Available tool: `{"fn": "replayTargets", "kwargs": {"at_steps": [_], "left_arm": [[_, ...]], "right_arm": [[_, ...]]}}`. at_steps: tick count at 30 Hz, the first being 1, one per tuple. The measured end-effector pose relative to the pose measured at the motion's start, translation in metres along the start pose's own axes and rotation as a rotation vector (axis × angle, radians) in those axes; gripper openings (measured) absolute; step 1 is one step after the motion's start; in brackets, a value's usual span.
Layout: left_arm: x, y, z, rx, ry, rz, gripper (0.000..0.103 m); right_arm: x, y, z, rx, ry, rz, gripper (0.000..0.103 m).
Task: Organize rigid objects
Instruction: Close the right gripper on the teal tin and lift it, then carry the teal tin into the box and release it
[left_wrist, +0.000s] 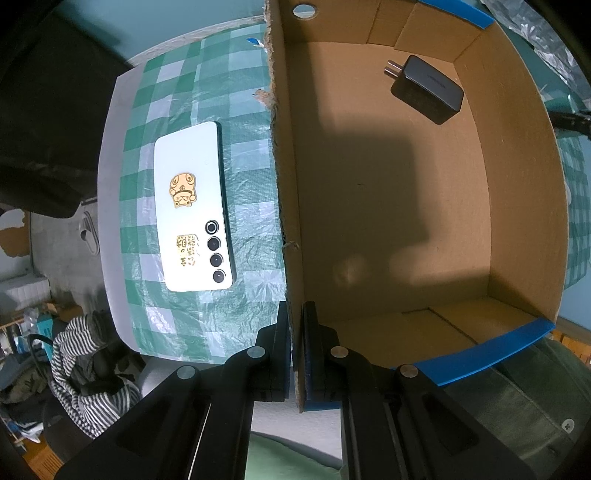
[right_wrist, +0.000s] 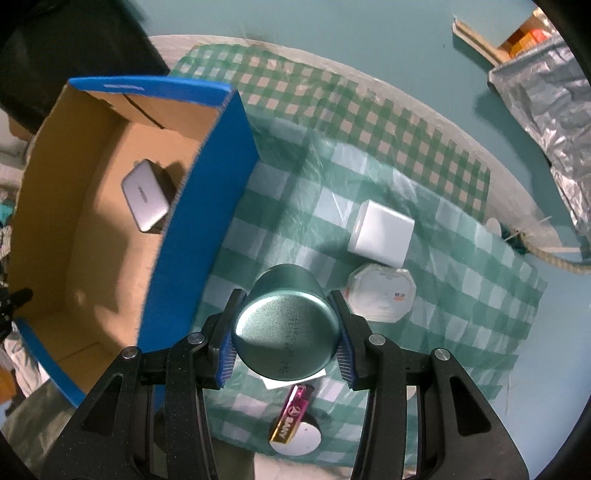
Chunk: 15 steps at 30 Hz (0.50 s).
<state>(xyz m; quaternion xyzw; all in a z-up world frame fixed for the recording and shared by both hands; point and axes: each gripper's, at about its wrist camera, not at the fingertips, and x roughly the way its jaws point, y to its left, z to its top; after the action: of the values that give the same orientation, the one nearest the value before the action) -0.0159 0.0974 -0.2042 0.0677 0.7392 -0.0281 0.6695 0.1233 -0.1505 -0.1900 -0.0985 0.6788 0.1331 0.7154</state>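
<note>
Two grippers, both holding something.
Left gripper (left_wrist: 295, 354) pinches the box (left_wrist: 284, 206) wall; right gripper (right_wrist: 286, 341) squeezes a green can (right_wrist: 286, 328), center frame.

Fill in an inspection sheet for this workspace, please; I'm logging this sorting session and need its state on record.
Surface: green checked tablecloth over a pale table.
Job's things: cardboard box holding a black charger; white phone face down beside the box; green tin; white cube; octagonal white box; pink battery.
Clutter: striped cloth off the table edge; silver foil bag.
Grippers: left tongs shut on the box wall; right tongs shut on the green tin, clear of the cloth.
Cables: rope-like cord at the table edge.
Surroundings: teal floor, shelf items at the rim.
</note>
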Motion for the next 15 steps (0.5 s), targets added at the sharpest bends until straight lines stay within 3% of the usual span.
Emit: {"fn": "replayTargets", "kwargs": {"at_steps": [15], "left_arm": [[-0.002, -0.001, -0.001, 0.0, -0.001, -0.001, 0.006]], "right_arm": [[-0.061, 0.03, 0.03, -0.087, -0.104, -0.002, 0.044]]}}
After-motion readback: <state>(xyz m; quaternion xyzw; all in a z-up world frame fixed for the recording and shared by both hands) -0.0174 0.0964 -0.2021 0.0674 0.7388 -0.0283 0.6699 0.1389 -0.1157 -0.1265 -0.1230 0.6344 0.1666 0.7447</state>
